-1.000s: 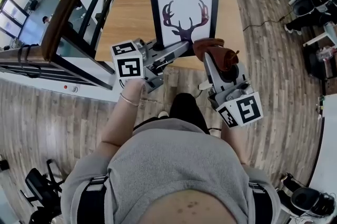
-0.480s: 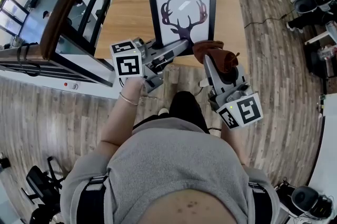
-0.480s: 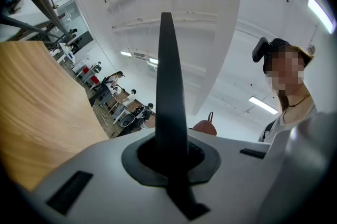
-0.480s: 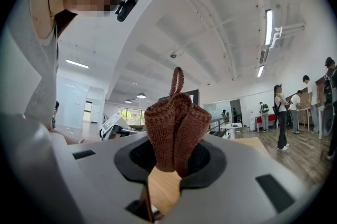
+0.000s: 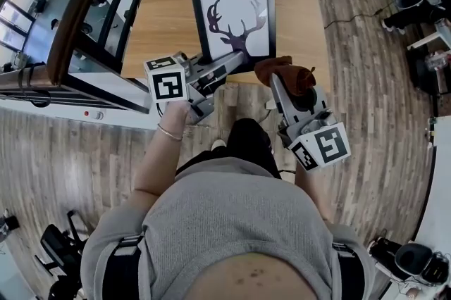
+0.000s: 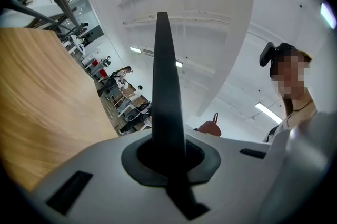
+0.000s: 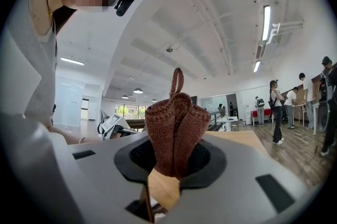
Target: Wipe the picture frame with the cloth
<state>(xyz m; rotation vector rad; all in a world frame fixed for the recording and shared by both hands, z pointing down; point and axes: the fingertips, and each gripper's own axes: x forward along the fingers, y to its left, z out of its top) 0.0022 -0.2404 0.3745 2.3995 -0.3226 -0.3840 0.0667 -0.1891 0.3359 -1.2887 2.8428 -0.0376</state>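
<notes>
Black deer-print picture frame (image 5: 235, 15) is pinched by the left gripper (image 5: 235, 60) jaws, over the wooden table (image 5: 165, 6). Brown knitted cloth (image 5: 289, 73) is kept clamped in the right gripper (image 5: 280, 84) jaws.

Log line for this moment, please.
left gripper: shut on picture frame, near edge | right gripper: shut on cloth | cloth: beside frame's near right corner, contact unclear

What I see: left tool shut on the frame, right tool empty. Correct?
Not quite. The right tool isn't empty: it is shut on the cloth, as the right gripper view shows. The left tool is shut on the frame, as you said.
</notes>
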